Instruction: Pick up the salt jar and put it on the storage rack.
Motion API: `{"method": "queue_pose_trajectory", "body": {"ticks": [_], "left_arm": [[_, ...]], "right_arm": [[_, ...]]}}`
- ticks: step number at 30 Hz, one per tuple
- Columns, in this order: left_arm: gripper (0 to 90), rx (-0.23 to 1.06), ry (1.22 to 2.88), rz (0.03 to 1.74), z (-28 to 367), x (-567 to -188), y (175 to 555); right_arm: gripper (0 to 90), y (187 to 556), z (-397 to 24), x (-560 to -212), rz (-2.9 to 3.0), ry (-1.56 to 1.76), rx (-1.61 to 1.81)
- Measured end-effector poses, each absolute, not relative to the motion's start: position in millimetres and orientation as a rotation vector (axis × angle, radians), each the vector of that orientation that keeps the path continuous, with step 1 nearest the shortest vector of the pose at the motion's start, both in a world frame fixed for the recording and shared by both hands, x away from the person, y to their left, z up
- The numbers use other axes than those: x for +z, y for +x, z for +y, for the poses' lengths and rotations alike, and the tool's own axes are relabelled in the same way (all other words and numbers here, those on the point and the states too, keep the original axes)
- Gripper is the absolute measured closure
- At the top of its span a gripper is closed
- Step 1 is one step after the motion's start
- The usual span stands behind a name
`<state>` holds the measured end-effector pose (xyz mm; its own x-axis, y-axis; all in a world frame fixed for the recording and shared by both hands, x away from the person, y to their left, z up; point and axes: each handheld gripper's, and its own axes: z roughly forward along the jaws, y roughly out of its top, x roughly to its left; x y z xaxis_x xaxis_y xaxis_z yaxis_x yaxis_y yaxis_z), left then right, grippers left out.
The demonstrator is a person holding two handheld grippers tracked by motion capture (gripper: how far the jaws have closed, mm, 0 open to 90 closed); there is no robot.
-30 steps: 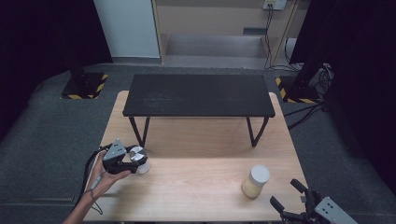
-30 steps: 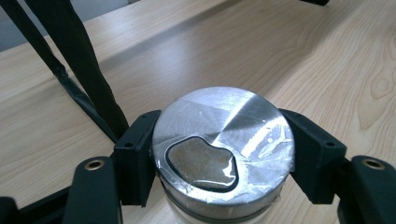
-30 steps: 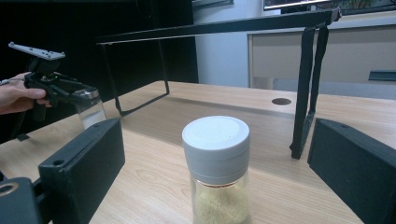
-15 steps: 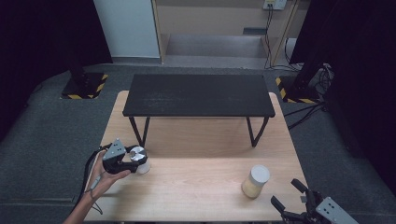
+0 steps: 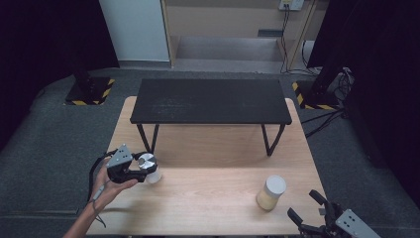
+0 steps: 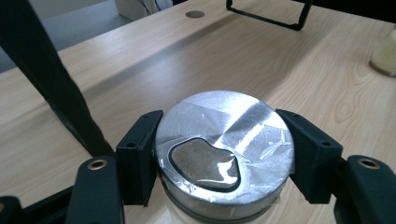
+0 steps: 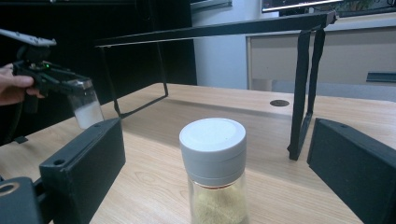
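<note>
Left gripper (image 5: 132, 169), lower left of the high view: jaws pinching the silver-lidded jar (image 5: 147, 167) by its cap, clear of the tabletop (image 5: 208, 193). Right gripper (image 5: 312, 218), lower right: jaws spread, near the white-capped jar (image 5: 271, 192), no contact.

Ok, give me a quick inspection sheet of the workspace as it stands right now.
Surface: light wooden table, with a black metal-legged shelf standing on it.
Job's things: clear jar with foil-sealed silver top, lifted off the table; clear jar with grey plastic cap and yellowish powder, upright on the table.
Clutter: nothing seen.
Grippers: left gripper shut on the foil-topped jar; right gripper open, cap between its jaws, untouched.
Cables: left gripper's cable trails by the hand.
Surroundings: grey floor, dark curtains.
</note>
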<state>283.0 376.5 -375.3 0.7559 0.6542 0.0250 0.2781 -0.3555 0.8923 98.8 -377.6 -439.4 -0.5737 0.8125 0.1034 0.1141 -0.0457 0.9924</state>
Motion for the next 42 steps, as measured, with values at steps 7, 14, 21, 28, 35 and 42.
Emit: {"method": "queue_pose_trajectory", "body": {"ticks": [7, 14, 21, 28, 35, 42], "left_arm": [[33.7, 0.434, 1.932, 0.662, 371, -345, 282], [33.7, 0.406, 1.940, 0.583, 364, -309, 282], [33.7, 0.372, 1.961, 0.473, 360, -278, 291], [33.7, 0.318, 1.963, 0.380, 357, -255, 303], [33.7, 0.305, 1.948, 0.357, 352, -235, 313], [33.7, 0.336, 1.942, 0.360, 346, -212, 326]], "right_arm": [[4.4, 99, -378, -439, 1.692, 0.983, 1.672], [4.4, 99, -378, -439, 1.692, 0.982, 1.674], [4.4, 99, -379, -440, 1.690, 0.977, 1.673], [4.5, 99, -379, -440, 1.692, 0.978, 1.673], [4.5, 100, -379, -440, 1.692, 0.979, 1.676], [4.5, 101, -379, -440, 1.694, 0.983, 1.674]]}}
